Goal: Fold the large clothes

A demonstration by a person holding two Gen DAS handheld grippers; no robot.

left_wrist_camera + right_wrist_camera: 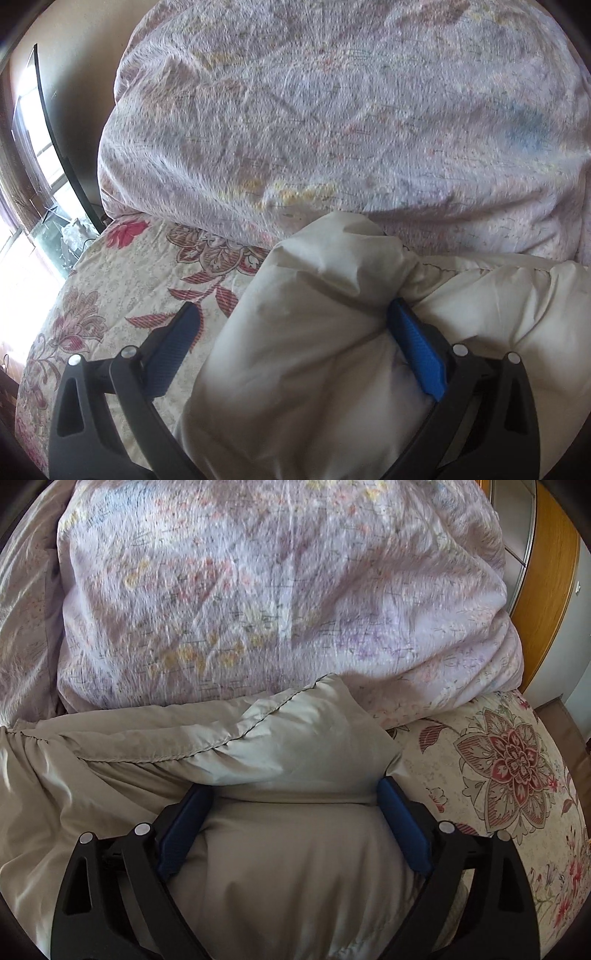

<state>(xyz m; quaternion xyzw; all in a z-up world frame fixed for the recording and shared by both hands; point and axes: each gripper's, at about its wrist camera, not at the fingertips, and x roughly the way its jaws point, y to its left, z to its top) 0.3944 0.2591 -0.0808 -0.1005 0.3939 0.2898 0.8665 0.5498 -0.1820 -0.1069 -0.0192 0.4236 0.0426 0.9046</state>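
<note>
Right now my left gripper [291,328] and right gripper [295,801] both stand wide, each straddling a puffy fold of the beige padded garment [258,746] lying on the floral bedsheet [122,273], just before the bunched lilac duvet [280,590]. I judge both should bite deep, then lift evenly. Bare sheet lies open at either outer side; the duvet crowds ahead.
</note>
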